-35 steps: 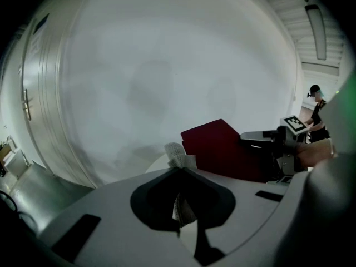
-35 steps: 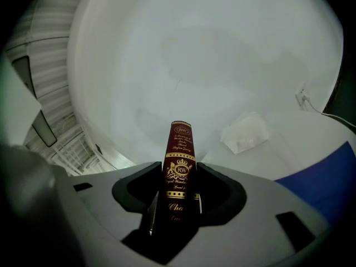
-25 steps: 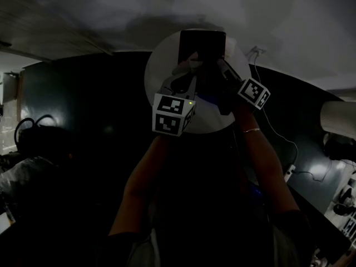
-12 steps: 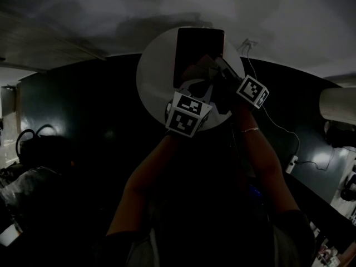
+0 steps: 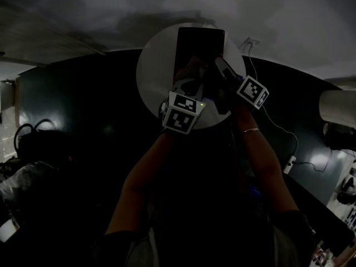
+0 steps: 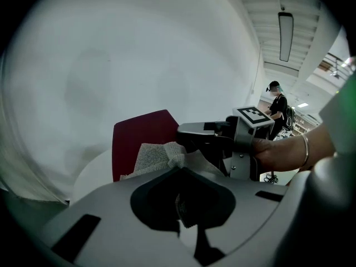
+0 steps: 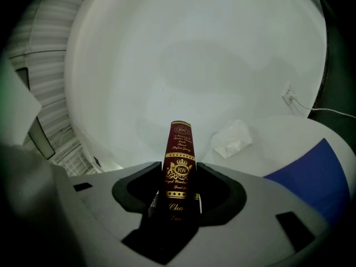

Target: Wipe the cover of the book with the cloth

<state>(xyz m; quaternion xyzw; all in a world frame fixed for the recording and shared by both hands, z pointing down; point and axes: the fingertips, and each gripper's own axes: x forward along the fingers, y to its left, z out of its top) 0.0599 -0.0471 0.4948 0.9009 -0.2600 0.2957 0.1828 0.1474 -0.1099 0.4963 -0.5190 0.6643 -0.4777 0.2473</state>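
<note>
A dark red book (image 5: 200, 42) with gold print on its spine (image 7: 179, 160) is held over the round white table (image 5: 151, 77). My right gripper (image 5: 216, 67) is shut on the book at its spine, which stands between the jaws (image 7: 177, 196). My left gripper (image 5: 189, 77) is shut on a grey-white cloth (image 6: 157, 154), a strip of it caught between the jaws (image 6: 181, 210). The cloth lies bunched against the red cover (image 6: 139, 141), right beside the right gripper (image 6: 222, 138).
A crumpled white piece (image 7: 232, 138) lies on the table beyond the book. A blue patch (image 7: 314, 174) shows at the table's right. A wall socket and cable (image 7: 289, 96) run off to the right. A person (image 6: 276, 96) stands far off.
My left gripper has shifted right toward the book and dipped lower, bringing the cloth onto the cover. The right gripper and the book have kept still.
</note>
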